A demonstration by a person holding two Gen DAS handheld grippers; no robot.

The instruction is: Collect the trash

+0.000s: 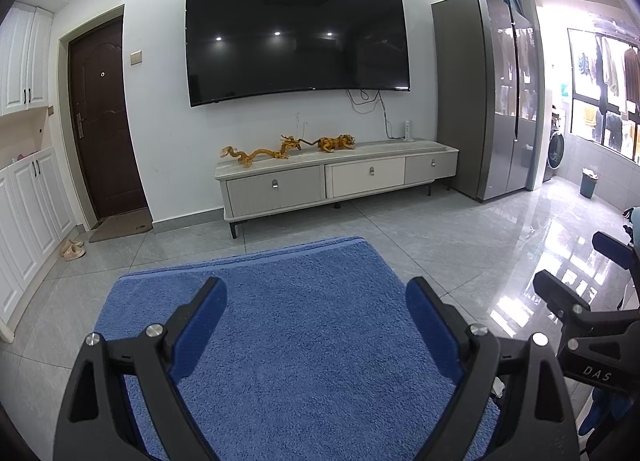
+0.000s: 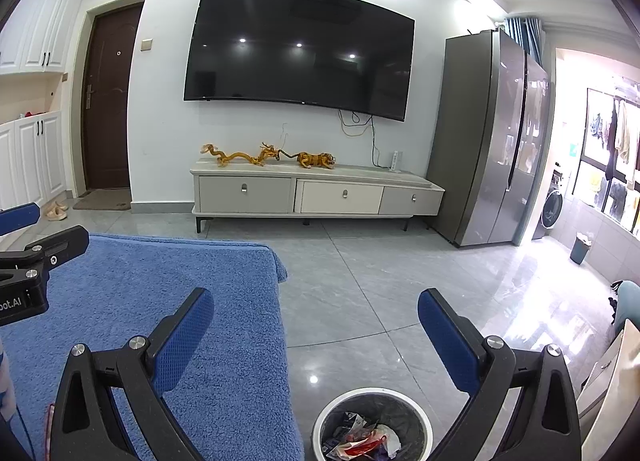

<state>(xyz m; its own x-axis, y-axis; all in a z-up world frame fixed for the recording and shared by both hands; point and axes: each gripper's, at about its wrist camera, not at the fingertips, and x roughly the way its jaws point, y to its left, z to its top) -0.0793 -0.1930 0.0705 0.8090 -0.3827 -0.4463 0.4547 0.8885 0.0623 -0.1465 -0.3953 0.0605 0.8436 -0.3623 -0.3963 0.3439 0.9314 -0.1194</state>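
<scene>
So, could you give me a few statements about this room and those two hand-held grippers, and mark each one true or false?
1. Both the left hand-held gripper and the right hand-held gripper are open and hold nothing. True.
2. The trash bin below the right one is empty. False: it holds crumpled wrappers.
3. The blue towel has trash lying on it. False: no trash shows on the part in view.
4. Two golden figurines stand on the TV cabinet. True.
5. The television is showing a programme. False: its screen is dark, reflecting ceiling lights.
</scene>
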